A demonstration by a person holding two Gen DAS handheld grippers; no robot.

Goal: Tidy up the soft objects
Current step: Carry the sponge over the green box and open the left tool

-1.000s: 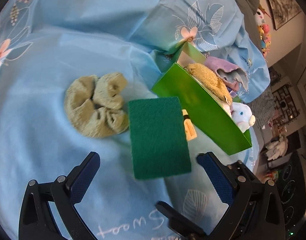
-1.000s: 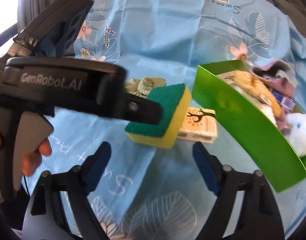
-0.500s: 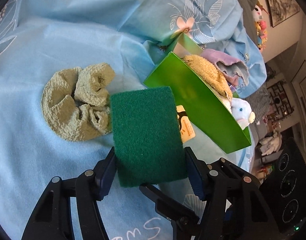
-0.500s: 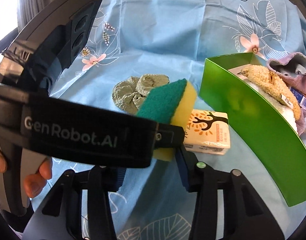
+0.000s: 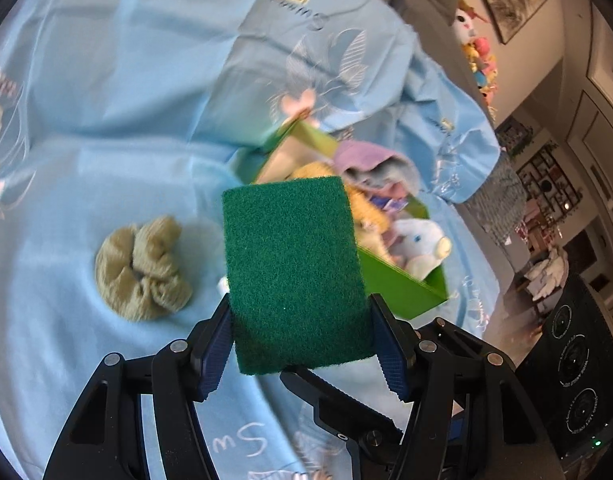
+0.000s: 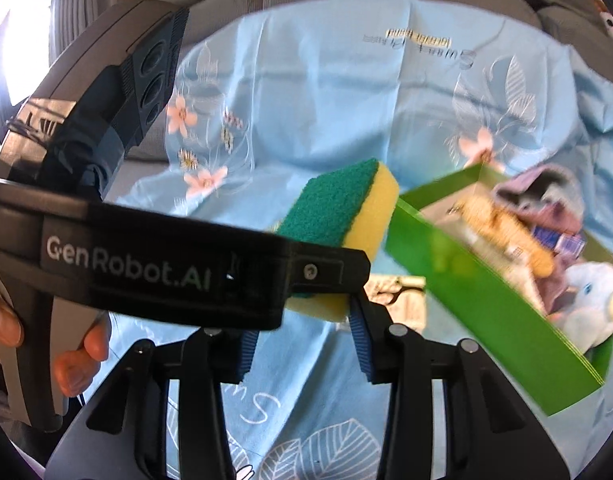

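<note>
Since the earlier frames, both pairs of tongs have closed from a wide stance and the sponge (image 5: 290,272) has left the blue sheet (image 5: 106,120); it now hangs in the air, close to the green box (image 5: 398,292).

Left wrist view: the left tongs (image 5: 300,320) hold the sponge by its two long sides, with both blue pads pressed against it and the green scouring face up. Its far end overlaps the near wall of the box in the picture. The box already contains a white plush toy (image 5: 420,244), a purple cloth (image 5: 370,160) and a tan fuzzy item. A crumpled beige towel (image 5: 142,268) lies on the sheet to the left, well apart from the box.

Right wrist view: the right tongs (image 6: 302,324) stand narrow, just below the near yellow end of the sponge. The body of the left tool crosses in front of the gap, so it cannot be told whether they grip that end or only sit beside it. A tissue packet (image 6: 398,292) with a tree print lies on the sheet, just beside the box wall.

Assessment: the task is partly done. Three items are stowed, the sponge is on its way and not yet over the opening, and the towel and the packet remain outside.
</note>
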